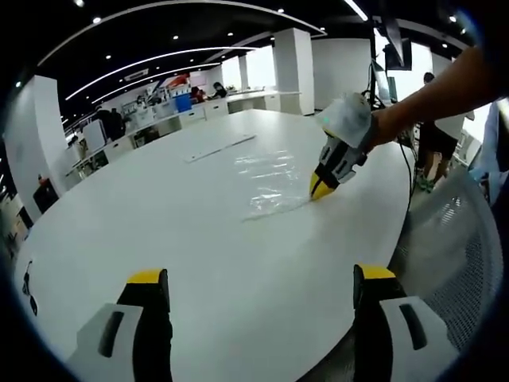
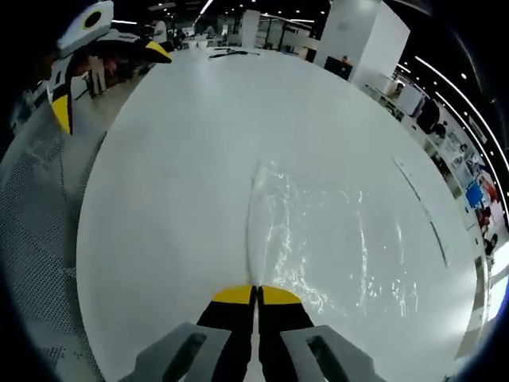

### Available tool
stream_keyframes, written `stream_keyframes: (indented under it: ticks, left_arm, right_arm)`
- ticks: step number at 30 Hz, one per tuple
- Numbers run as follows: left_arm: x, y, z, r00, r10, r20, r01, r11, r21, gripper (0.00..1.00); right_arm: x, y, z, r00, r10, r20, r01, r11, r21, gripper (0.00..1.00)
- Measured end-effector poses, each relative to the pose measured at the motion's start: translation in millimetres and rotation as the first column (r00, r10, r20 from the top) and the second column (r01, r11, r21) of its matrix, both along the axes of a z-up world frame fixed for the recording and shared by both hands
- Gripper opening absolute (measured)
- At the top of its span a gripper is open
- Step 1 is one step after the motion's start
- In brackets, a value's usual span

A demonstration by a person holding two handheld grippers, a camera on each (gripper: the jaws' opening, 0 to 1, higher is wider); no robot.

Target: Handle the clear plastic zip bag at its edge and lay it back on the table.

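Note:
A clear plastic zip bag (image 1: 270,179) lies flat on the round white table (image 1: 159,231). In the left gripper view my right gripper (image 1: 320,189) comes in from the right, held by a hand, its yellow tips pressed onto the bag's near edge. From the right gripper view the bag (image 2: 326,239) spreads out ahead, and its edge seam runs straight into my right gripper (image 2: 256,296), whose jaws are shut on it. My left gripper (image 1: 258,282) is open above the table's near rim, well short of the bag. It also appears open at the upper left as the left gripper (image 2: 99,56).
A thin white strip (image 1: 221,148) lies on the table beyond the bag, the same strip (image 2: 421,207) as in the right gripper view. A grey mesh chair (image 1: 453,239) stands at the table's edge. People stand past the table at the right (image 1: 433,135). Desks line the far wall.

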State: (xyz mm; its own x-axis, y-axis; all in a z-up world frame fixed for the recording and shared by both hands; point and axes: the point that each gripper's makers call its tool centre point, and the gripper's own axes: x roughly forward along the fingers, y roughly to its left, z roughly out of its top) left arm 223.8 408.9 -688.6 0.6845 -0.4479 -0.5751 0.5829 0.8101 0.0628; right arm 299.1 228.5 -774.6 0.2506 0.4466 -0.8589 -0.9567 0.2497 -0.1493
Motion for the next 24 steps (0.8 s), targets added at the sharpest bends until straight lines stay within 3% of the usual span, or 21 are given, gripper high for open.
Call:
stream_keyframes:
  ticks: [24]
  left_arm:
    - [2.0, -3, -2.4, 1.000, -0.010, -0.005, 0.010, 1.000, -0.006, 0.93]
  right_arm:
    - [-11, 7, 28.5, 0.983, 0.175, 0.064, -0.174, 0.985, -0.020, 0.00]
